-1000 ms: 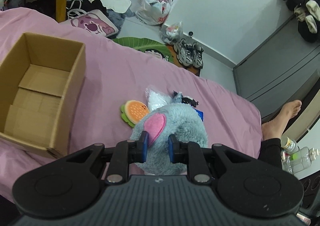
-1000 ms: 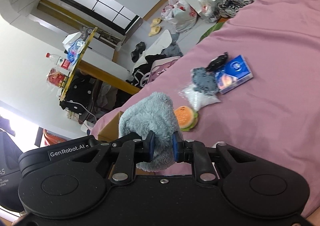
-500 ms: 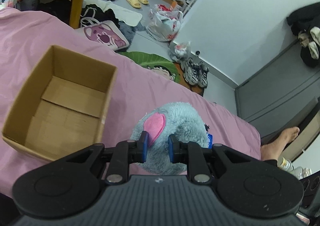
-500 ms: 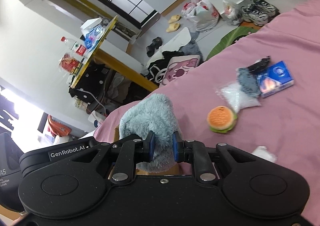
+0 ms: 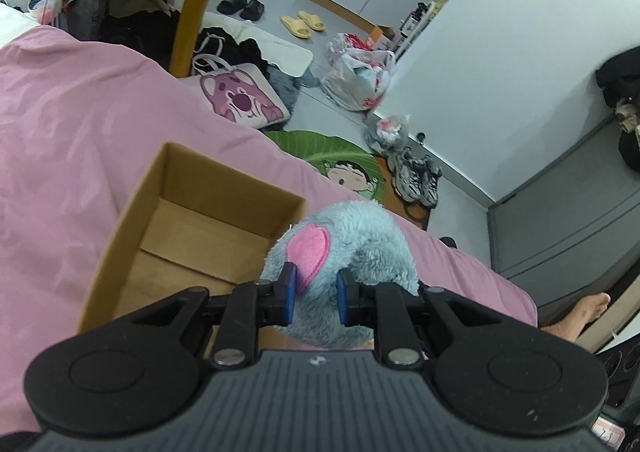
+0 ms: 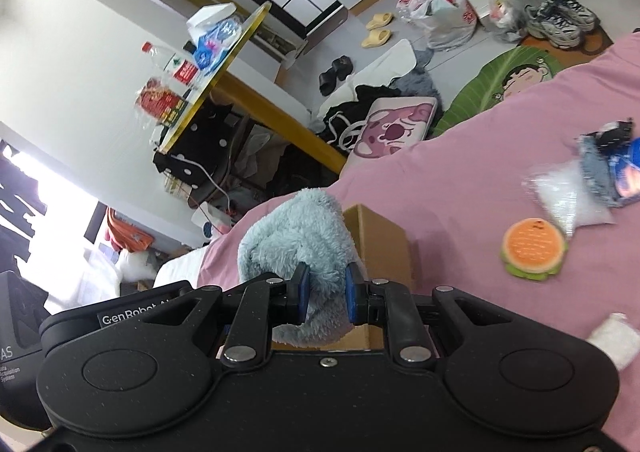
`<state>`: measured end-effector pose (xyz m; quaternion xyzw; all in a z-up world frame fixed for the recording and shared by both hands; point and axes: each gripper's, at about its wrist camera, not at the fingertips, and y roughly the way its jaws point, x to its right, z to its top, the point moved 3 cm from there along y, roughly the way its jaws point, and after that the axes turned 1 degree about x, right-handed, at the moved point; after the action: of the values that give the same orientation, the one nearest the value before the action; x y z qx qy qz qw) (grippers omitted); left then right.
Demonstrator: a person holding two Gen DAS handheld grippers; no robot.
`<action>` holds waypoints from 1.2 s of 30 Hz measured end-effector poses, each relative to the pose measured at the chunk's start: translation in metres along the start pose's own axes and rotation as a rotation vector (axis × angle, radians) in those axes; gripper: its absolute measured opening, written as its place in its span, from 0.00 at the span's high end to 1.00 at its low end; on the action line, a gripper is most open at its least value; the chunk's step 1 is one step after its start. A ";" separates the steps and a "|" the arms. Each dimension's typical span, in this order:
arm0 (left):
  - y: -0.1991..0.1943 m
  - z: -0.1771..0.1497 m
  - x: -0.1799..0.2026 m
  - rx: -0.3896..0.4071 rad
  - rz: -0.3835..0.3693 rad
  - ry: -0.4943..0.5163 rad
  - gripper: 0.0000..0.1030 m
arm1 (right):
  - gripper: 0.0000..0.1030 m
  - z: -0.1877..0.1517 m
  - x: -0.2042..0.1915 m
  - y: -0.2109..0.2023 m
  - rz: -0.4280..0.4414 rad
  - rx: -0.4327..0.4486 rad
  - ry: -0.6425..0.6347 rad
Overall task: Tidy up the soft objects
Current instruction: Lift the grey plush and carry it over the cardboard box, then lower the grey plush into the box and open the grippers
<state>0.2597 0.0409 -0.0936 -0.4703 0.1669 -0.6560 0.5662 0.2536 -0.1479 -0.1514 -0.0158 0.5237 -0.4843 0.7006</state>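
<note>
A fluffy blue plush toy (image 5: 352,248) with a pink ear patch hangs in the air, held from both sides. My left gripper (image 5: 316,292) is shut on it near the pink ear, and my right gripper (image 6: 325,286) is shut on the same blue plush toy (image 6: 296,228). An open cardboard box (image 5: 192,220) lies on the pink bedsheet (image 5: 72,140), just left of and below the toy; its far corner shows as the cardboard box (image 6: 380,240) behind the plush. A burger-shaped soft toy (image 6: 534,248) rests on the sheet to the right.
Near the burger lie a clear plastic bag (image 6: 568,196), a denim piece (image 6: 596,168), a blue packet (image 6: 630,172) and a white wad (image 6: 614,340). Beyond the bed edge the floor holds a pink bear bag (image 5: 240,100), sneakers (image 5: 418,176) and a yellow table leg (image 5: 192,0). A bare foot (image 5: 580,316) shows at right.
Both grippers have carried the blue plush up and to the left, away from the burger toy and toward the cardboard box, which now sits right beside it.
</note>
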 end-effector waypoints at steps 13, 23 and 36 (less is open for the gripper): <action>0.021 0.026 -0.062 -0.010 0.077 -0.084 0.81 | 0.82 -0.010 -0.024 0.065 -0.030 -0.101 -0.041; 0.039 0.041 -0.087 -0.010 0.190 -0.036 0.79 | 0.70 -0.017 -0.042 0.095 -0.123 -0.120 -0.139; 0.003 0.031 -0.075 0.059 0.269 0.045 0.31 | 0.35 -0.019 -0.051 0.043 -0.117 -0.046 -0.189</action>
<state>0.2798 0.1171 -0.1123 -0.4121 0.2217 -0.5889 0.6590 0.2683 -0.0802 -0.1459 -0.1080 0.4647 -0.5085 0.7168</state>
